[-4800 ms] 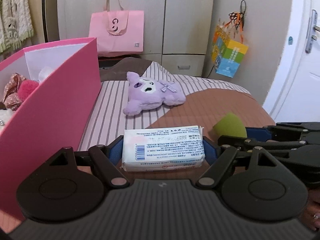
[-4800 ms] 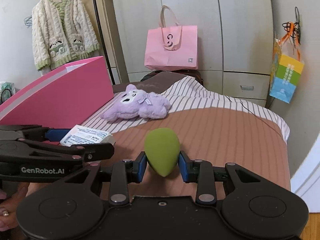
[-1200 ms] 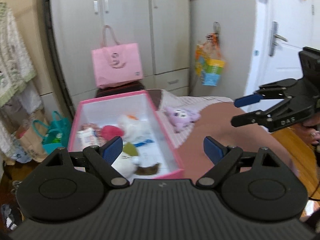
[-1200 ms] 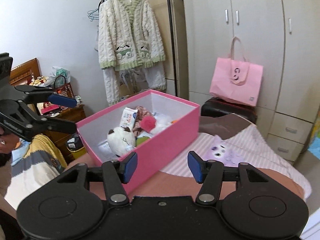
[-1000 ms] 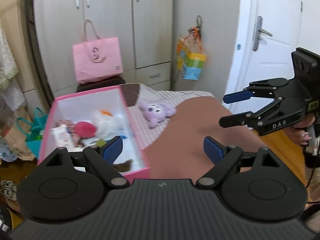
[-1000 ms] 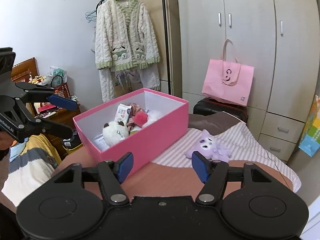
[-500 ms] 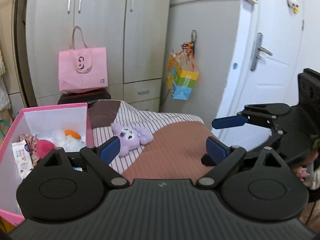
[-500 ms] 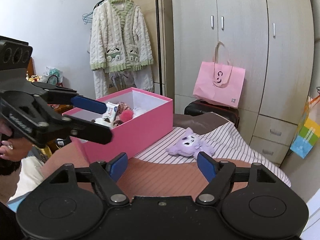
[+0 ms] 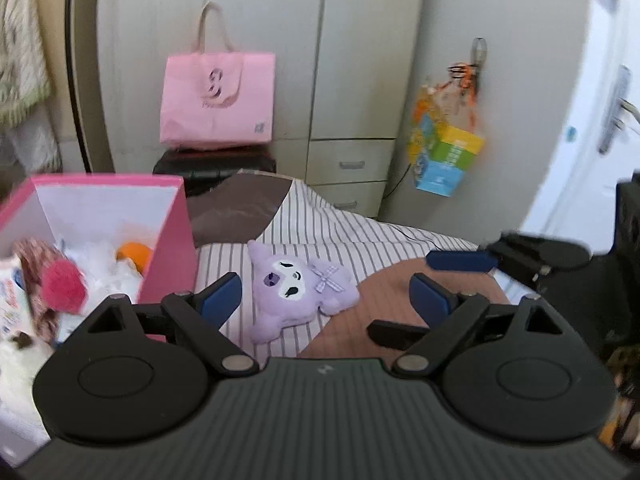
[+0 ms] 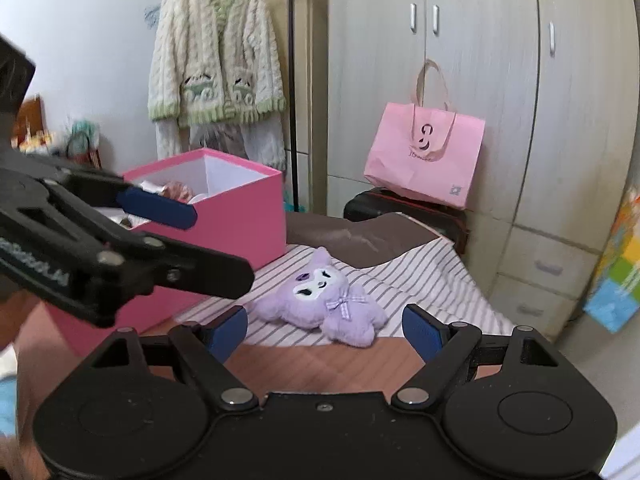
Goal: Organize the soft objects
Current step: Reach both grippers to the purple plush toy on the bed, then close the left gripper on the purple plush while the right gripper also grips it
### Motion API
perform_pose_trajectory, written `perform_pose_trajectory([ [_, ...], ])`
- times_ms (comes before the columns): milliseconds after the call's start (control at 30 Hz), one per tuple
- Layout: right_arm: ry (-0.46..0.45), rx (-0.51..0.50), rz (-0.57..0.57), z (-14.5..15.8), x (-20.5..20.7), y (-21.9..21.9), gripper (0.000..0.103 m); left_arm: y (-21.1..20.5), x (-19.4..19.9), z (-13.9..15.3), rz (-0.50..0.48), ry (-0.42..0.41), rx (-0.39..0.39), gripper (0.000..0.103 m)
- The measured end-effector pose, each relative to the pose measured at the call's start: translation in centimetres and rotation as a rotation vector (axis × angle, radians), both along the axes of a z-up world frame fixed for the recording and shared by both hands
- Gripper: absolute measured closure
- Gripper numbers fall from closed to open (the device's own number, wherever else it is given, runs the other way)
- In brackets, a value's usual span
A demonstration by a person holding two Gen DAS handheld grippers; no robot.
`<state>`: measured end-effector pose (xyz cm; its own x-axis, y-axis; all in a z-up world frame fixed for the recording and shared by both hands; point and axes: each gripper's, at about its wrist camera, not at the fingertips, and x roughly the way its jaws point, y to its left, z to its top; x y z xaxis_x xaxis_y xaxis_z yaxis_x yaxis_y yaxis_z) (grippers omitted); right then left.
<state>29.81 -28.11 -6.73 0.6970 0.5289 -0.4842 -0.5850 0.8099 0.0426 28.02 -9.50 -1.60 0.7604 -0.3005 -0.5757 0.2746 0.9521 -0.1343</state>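
Observation:
A purple plush (image 9: 296, 292) lies on the striped bedcover, in the right wrist view (image 10: 320, 300) as well. My left gripper (image 9: 326, 294) hovers just short of it, its jaws wide and closing slightly, nothing between them. My right gripper (image 10: 325, 328) faces the plush from the other side, its jaws opening and empty. To the left stands the pink box (image 9: 168, 240) with a red pompom (image 9: 62, 286), a tissue pack (image 9: 10, 292) and white plush inside. Each gripper shows in the other's view.
A pink tote bag (image 9: 218, 98) rests on a dark case against the wardrobe. A colourful bag (image 9: 444, 156) hangs at the right, near a white door (image 9: 592, 120). A knitted cardigan (image 10: 216, 64) hangs behind the box (image 10: 224, 220).
Both grippers have swung away from above the pink box and sunk toward the purple plush. The right jaws have widened. The tissue pack and green sponge held earlier are out of the jaws.

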Motion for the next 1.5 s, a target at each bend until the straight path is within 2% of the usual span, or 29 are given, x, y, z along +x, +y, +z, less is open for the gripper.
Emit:
perform_pose_trajectory([
  [100,0.034,0.003,0.018,-1.6,2.3,0.2,0.016,-0.7,1.9,-1.0,0.036,0.038,-0.018,0.014],
  [167,0.059,0.012,0.033,-2.6,3.7,0.4,0.016,-1.1,3.1,-1.6,0.065,0.057,-0.014,0.021],
  [333,0.154,0.075,0.056,-4.4,6.4,0.6,0.016,-2.0,5.6,-3.5,0.114,0.119,-0.023,0.026],
  [433,0.164,0.081,0.068,-5.0,7.3,0.9,0.016,-2.2,6.8,-4.6,0.161,0.153,-0.036,0.027],
  [533,0.174,0.076,0.065,-5.3,7.9,1.1,0.016,-2.1,7.6,-5.4,0.224,0.139,-0.003,0.027],
  [600,0.176,0.07,0.065,-5.5,8.3,1.1,0.016,-1.5,8.1,-5.9,0.255,0.149,-0.012,0.027],
  [733,0.169,0.023,0.075,-5.9,8.7,1.7,0.016,0.0,9.0,-7.1,0.303,0.204,-0.081,0.027],
  [900,0.159,0.008,0.083,-6.2,9.1,2.3,0.016,1.5,9.3,-8.4,0.336,0.271,-0.24,0.025],
  [967,0.159,0.016,0.079,-6.3,9.3,2.5,0.015,1.2,9.1,-8.6,0.333,0.26,-0.228,0.026],
  [1033,0.152,0.004,0.072,-6.4,9.3,2.9,0.015,0.9,9.1,-8.6,0.318,0.245,-0.212,0.039],
  [1133,0.113,-0.063,0.07,-6.5,8.4,4.0,0.025,0.6,8.9,-8.6,0.291,0.229,-0.195,0.047],
  [1333,0.104,-0.068,0.003,-6.2,7.4,4.2,0.039,0.0,8.3,-7.9,0.225,0.197,-0.171,0.05],
  [1500,0.103,-0.031,-0.027,-6.1,6.3,3.5,0.045,-0.8,7.1,-7.4,0.178,0.177,-0.134,0.05],
])
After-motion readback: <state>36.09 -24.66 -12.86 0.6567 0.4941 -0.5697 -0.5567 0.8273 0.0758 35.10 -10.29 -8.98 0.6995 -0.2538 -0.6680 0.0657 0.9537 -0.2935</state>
